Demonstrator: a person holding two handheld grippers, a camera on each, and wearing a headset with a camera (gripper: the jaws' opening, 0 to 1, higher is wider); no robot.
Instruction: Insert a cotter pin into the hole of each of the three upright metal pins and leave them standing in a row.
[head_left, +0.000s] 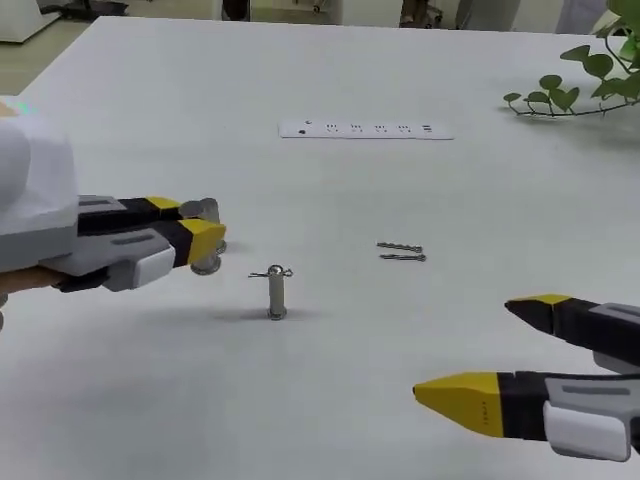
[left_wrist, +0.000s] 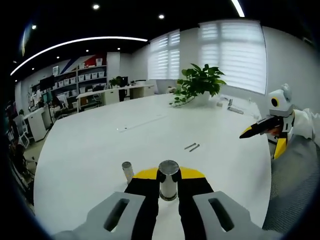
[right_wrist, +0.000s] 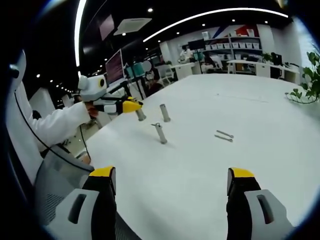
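Steel pin (left_wrist: 168, 184) in left tongs (left_wrist: 168, 173), cottered pin (right_wrist: 160, 133) in right gripper view

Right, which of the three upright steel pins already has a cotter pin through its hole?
The silver steel pin standing alone, clear of the left gripper: a wire cotter pin crosses its top. The two other pins by that gripper have bare tops.

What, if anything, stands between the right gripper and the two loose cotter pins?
Nothing visible. Bare table lies between the open right gripper and the cotter pins; the metal pin already fitted stands off to their left.
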